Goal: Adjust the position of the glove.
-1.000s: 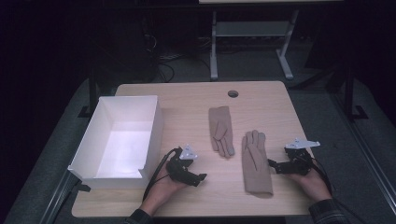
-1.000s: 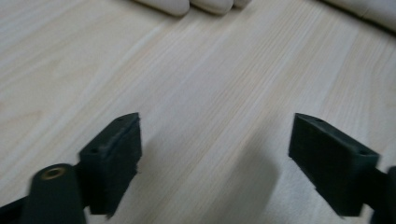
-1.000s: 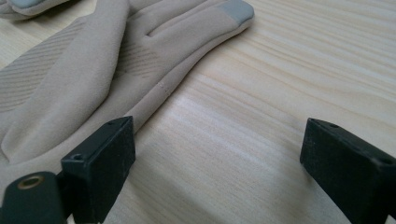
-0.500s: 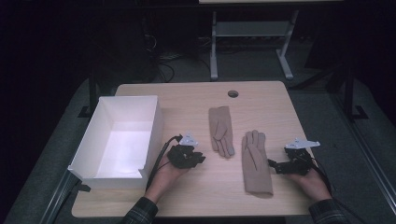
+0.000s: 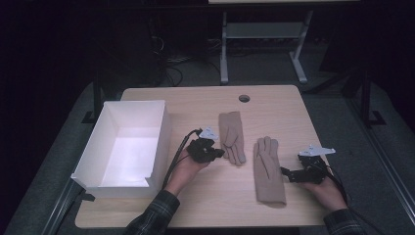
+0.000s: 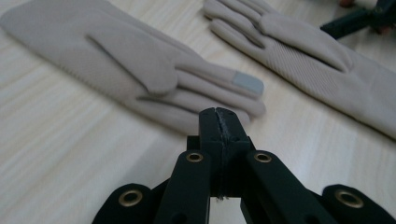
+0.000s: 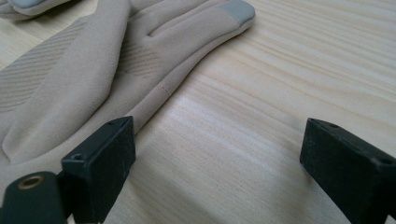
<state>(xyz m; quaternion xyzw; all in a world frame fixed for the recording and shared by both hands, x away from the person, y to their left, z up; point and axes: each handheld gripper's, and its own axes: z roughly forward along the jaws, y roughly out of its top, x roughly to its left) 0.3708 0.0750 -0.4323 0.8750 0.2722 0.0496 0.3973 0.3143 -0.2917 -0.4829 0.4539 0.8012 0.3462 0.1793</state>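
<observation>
Left claw (image 5: 216,154) with jaws pressed together, just closed on nothing, its tip (image 6: 218,116) held low and just beside the fingertips of the left glove (image 5: 231,134), probably aimed there for a pinch not yet made. Right claw (image 5: 287,172) with jaws standing wide apart (image 7: 219,154), low over the table (image 5: 274,103), one jaw at the right edge of the right glove (image 5: 268,169), seemingly waiting for its turn. Both gloves flat and spread out in the middle of the table, near each other but apart, likely laid so for an easy grip on each alone; left one with fingers toward the near side, right one with fingers toward the far side. White box (image 5: 161,132) open on the left, likely as the place for them. Counted: two gloves, two claws, one box.
</observation>
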